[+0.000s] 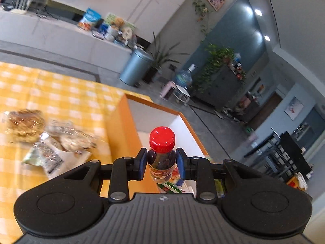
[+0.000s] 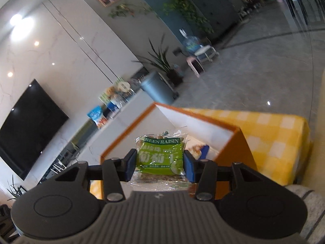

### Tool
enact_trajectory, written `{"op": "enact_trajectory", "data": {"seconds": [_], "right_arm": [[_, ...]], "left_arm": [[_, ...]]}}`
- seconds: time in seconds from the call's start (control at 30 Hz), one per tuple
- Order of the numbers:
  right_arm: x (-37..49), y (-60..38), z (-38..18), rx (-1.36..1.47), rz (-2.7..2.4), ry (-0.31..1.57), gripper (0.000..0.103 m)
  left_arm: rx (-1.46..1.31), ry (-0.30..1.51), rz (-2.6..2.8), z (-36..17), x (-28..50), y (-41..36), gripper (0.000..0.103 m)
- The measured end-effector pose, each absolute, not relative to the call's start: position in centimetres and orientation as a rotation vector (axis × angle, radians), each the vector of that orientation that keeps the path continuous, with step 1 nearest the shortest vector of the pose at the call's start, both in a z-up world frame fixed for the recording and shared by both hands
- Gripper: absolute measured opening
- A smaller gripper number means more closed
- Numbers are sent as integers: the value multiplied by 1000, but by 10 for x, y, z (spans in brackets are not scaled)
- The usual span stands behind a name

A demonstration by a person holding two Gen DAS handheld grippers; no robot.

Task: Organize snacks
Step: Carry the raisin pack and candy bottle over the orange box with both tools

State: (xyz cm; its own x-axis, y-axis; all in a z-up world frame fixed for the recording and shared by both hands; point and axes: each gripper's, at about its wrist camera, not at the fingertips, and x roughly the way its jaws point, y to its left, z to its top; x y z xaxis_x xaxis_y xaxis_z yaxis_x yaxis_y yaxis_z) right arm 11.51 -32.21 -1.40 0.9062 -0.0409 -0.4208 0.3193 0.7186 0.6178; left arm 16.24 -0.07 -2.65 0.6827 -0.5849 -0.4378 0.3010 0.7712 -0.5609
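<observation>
Checked cloth (image 1: 50,93); orange box (image 2: 233,142) holds snack pkts (image 2: 200,149).

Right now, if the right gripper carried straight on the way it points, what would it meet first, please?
Probably the orange box: the right gripper, shut on the green raisin packet, points down into its open top, towards its white inner wall. Depth is uncertain.
</observation>
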Motion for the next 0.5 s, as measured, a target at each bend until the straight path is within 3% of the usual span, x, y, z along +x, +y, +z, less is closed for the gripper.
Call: {"op": "enact_trajectory", "data": {"seconds": [0.37, 0.4, 0.47, 0.5], "right_arm": [[115, -313, -10, 618, -382, 363, 51], [115, -312, -11, 599, -408, 358, 55], [113, -312, -11, 589, -409, 320, 80], [110, -314, -11, 595, -403, 295, 86]], "left_arm": [[-429, 673, -517, -39, 173, -10, 34], [-432, 672, -515, -39, 173, -10, 34], [-424, 668, -516, -38, 175, -11, 34], [-421, 668, -516, -36, 177, -11, 34]]}}
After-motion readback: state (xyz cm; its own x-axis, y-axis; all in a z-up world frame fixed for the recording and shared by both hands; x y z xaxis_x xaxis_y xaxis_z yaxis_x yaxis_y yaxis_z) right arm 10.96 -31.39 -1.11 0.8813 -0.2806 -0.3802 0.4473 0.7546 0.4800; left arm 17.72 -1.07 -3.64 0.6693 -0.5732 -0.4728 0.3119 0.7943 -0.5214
